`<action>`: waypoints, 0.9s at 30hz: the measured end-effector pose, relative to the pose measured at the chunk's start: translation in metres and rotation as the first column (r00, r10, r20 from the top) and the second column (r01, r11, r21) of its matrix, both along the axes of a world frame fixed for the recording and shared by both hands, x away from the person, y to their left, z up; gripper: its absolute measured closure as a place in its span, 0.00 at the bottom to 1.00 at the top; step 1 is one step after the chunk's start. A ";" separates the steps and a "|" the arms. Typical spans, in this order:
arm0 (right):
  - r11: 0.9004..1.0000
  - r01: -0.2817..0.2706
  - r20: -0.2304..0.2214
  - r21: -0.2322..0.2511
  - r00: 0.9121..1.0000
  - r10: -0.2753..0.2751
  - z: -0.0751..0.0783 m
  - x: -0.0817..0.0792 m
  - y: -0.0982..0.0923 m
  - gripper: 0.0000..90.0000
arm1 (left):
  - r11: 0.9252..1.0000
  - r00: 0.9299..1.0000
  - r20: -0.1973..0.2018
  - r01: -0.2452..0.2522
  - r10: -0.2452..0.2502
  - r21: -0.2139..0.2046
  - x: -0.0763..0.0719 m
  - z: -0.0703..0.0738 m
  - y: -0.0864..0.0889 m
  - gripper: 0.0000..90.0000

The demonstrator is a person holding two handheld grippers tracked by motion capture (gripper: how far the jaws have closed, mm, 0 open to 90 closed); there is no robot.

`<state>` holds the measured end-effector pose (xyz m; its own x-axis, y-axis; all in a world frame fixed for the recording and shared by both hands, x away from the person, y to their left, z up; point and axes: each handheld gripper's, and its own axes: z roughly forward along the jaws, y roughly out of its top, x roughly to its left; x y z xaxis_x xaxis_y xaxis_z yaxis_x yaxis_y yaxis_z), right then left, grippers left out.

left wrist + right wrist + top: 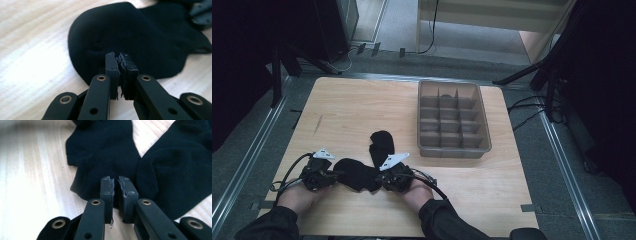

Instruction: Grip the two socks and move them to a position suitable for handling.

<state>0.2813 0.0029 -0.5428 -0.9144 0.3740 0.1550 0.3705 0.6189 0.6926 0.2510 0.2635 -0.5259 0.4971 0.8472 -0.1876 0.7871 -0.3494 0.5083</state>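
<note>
Two black socks on the wooden table (342, 115), left of the grey divided bin (454, 150). The near sock (357, 174) lies between both hands, the far sock (382, 142) just behind. The left gripper (121, 60) has its jaws together, seemingly nipping the sock's edge, though dark cloth on dark pads is hard to read. The right gripper (116, 185) stands a sliver apart over the cloth. Risk here: that loose pinch slips, or it drags both socks together.
</note>
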 end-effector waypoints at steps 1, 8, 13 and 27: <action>1.000 0.002 -0.002 0.001 1.000 -0.002 0.000 0.002 0.000 0.91 | 1.000 1.000 -0.005 0.002 -0.002 -0.004 -0.001 0.000 -0.001 0.94; 1.000 0.023 -0.055 0.021 0.998 -0.022 0.007 0.009 -0.001 0.86 | 0.999 0.998 0.052 -0.018 0.020 -0.026 -0.007 0.011 0.000 0.89; 0.997 0.025 0.026 0.067 0.999 -0.027 0.029 0.009 -0.008 0.83 | 0.999 0.996 0.080 -0.033 0.036 -0.038 -0.008 0.017 0.001 0.87; 0.998 0.055 0.051 -0.022 0.997 -0.053 0.011 0.023 -0.004 0.79 | 0.990 0.989 0.104 -0.098 0.108 -0.097 -0.004 0.024 0.021 0.83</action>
